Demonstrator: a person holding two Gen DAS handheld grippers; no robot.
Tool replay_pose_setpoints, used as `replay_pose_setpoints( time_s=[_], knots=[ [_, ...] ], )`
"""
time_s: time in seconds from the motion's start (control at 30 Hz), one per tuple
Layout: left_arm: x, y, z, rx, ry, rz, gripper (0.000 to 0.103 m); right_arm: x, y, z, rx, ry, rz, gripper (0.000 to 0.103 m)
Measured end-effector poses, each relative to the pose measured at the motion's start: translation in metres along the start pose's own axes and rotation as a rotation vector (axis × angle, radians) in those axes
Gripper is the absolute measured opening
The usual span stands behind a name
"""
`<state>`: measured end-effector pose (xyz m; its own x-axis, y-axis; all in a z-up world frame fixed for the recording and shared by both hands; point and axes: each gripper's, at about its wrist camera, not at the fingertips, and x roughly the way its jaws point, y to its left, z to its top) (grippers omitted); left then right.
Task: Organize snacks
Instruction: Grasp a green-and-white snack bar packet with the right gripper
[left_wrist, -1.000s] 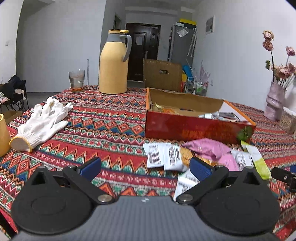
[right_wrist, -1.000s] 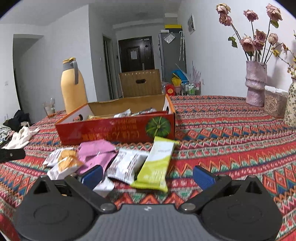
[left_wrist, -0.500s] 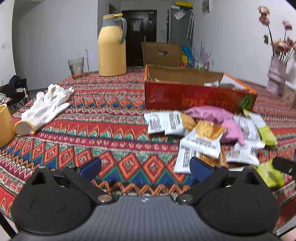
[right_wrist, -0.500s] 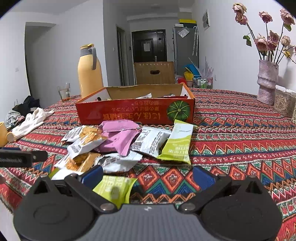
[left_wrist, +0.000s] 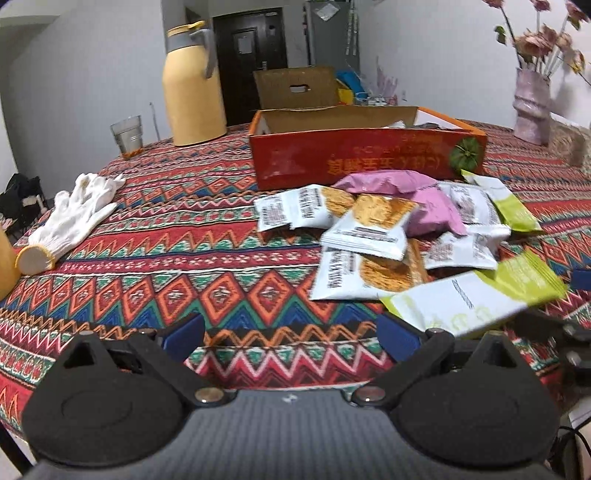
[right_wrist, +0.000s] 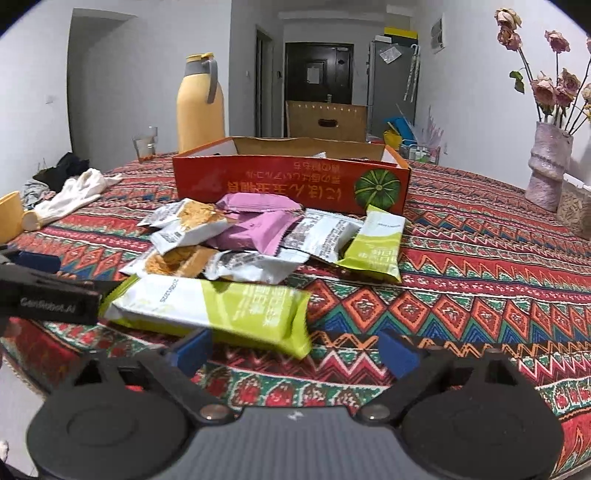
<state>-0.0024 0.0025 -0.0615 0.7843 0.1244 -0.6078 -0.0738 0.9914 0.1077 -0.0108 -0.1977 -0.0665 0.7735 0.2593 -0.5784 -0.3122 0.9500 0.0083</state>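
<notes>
Two grippers: you work with both at the near edge of the table (right_wrist: 498, 280), facing the snack heap.
Table: patterned cloth, with the snacks piled in the middle and near part.
Red box (right_wrist: 291, 181): open-topped, at the far side of the heap, a few packets already inside; it looks like the place to fill.
Snack pile (right_wrist: 258, 229): pink, white and green packets overlapping, touching the box's near wall.
Green packet (right_wrist: 214, 306): nearest of all, lying crosswise just beyond your right gripper's fingers, its right end between them and its left end out past the left finger.
Right gripper (right_wrist: 291, 350): jaws closing, fairly wide yet, the packet between them but not pressed.
Left gripper (left_wrist: 291, 332): jaws wide apart, nothing held; bare cloth lies between its fingers, the green packet just to its right.
Step in hand: you appear to be grasping the green packet. Centre the fingers on its body, not the loose end, and close gently so the contents don't crush.
</notes>
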Motion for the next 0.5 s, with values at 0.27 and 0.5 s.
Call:
replay_pose_setpoints(
  time_s=[0.27,0.5],
  knots=[
    [-0.003,-0.027,0.004,0.068,-0.019,-0.05,0.102,-0.003,-0.024,0.0,0.057,-0.022,-0.056,0.08],
    [-0.009,-0.027,0.008,0.051,-0.05,-0.075,0.102,-0.014,-0.033,0.01,0.135,-0.045,-0.056,0.083]
  ],
)
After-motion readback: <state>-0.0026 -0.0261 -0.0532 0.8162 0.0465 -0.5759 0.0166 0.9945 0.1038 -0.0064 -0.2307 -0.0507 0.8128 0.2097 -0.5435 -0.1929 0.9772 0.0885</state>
